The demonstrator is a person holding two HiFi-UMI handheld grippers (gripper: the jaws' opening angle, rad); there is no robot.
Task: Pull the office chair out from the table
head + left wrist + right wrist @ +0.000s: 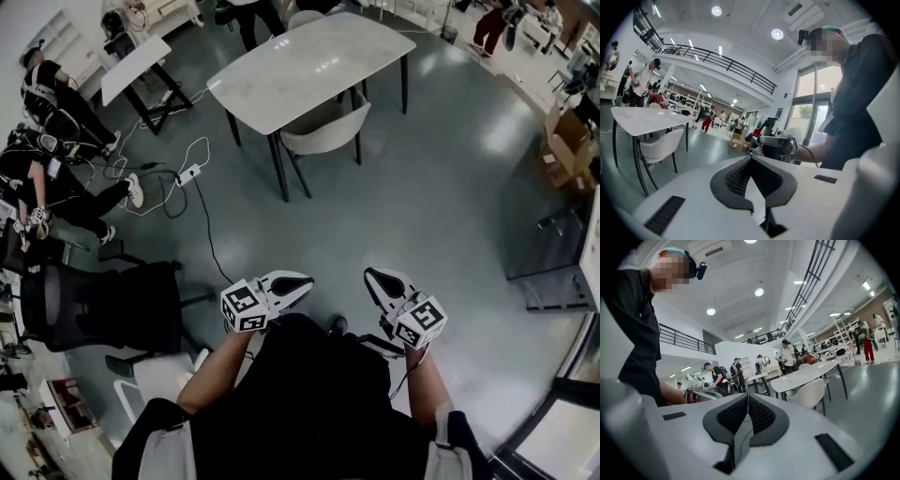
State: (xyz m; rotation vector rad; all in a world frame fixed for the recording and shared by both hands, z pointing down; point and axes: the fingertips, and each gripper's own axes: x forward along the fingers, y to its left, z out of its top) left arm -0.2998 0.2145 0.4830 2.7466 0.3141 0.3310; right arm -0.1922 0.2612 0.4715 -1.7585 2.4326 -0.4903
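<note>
A pale shell chair (328,127) is tucked under the near side of a white marble-look table (309,66) at the far middle of the head view. A black mesh office chair (103,305) stands at the left by a cluttered desk edge. Both grippers are held close to my body, well short of either chair. My left gripper (305,284) is shut and empty, and so is my right gripper (370,277). The left gripper view has the table (647,119) and the pale chair (658,145) far to its left. The right gripper view shows the table (811,373) and the chair (808,392) to its right.
Cables and a power strip (187,173) lie on the grey floor left of the table. A second white table (141,61) stands at the back left, with seated people (56,112) near it. Cardboard boxes (567,141) and a metal frame (553,272) sit at the right.
</note>
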